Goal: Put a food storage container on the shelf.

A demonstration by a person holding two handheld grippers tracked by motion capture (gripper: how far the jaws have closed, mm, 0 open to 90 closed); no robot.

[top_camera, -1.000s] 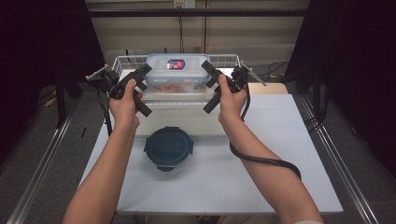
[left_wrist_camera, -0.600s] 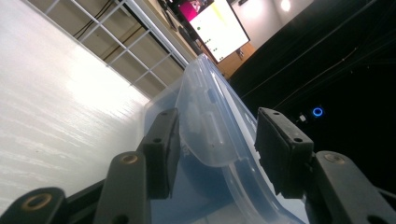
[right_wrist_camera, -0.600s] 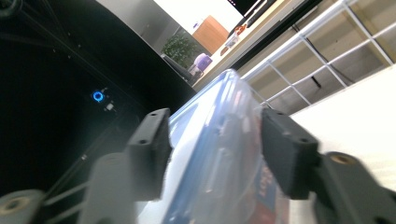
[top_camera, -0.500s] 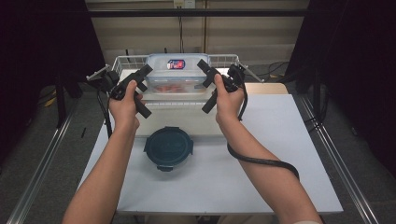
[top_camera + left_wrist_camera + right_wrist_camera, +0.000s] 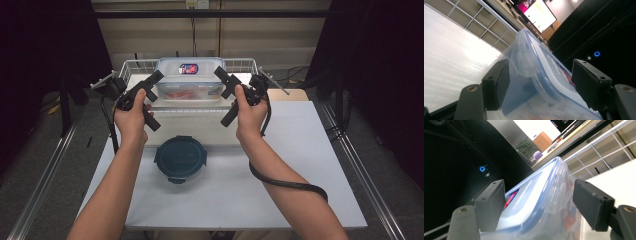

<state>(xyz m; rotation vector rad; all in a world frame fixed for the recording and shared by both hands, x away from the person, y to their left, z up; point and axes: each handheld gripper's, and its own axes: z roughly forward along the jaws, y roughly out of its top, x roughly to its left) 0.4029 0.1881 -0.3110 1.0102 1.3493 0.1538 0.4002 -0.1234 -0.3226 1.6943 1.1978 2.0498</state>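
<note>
The clear container [image 5: 190,80] lies long axis left-right, between the just-opened left gripper [image 5: 150,95] and right gripper [image 5: 226,95].

Both arms are bare to the elbow, each hand carries a black gripper, left gripper [image 5: 150,82] and right gripper [image 5: 223,80], with blocky screwed pads, grey plates and a thick black trailing cable [image 5: 287,184].
</note>
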